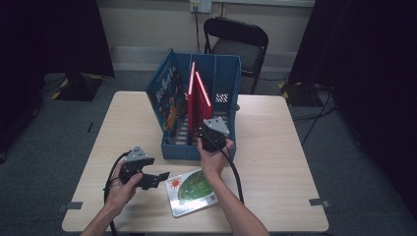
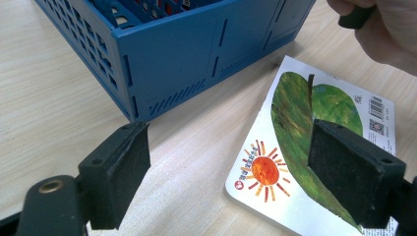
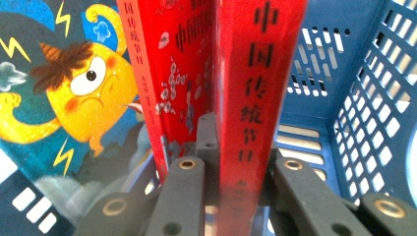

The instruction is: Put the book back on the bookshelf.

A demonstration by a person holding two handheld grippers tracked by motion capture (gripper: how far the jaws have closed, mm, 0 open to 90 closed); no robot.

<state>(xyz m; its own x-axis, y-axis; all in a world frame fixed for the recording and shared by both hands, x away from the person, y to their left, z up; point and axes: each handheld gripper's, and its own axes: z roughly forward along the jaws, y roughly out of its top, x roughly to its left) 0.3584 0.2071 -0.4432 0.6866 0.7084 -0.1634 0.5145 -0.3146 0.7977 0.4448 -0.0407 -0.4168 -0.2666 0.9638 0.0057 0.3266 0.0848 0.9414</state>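
A blue slotted crate (image 1: 223, 83) stands on the table and holds upright books. A picture book with a yellow monster (image 1: 169, 98) (image 3: 74, 93) leans at the crate's left side, with a red book (image 1: 192, 81) (image 3: 167, 73) beside it. My right gripper (image 1: 210, 129) (image 3: 241, 196) is shut on the spine of a second red book (image 1: 200, 101) (image 3: 258, 88) inside the crate. A white book with a green leaf and an orange sun (image 1: 192, 191) (image 2: 295, 147) lies flat in front of the crate. My left gripper (image 1: 158, 178) (image 2: 231, 182) hovers open just left of it, holding nothing.
The wooden table (image 1: 280, 157) has bare room right and left of the crate. A black folding chair (image 1: 238, 42) stands behind the far edge. The crate's near blue wall (image 2: 196, 54) is close ahead of the left gripper. Dark curtains flank the room.
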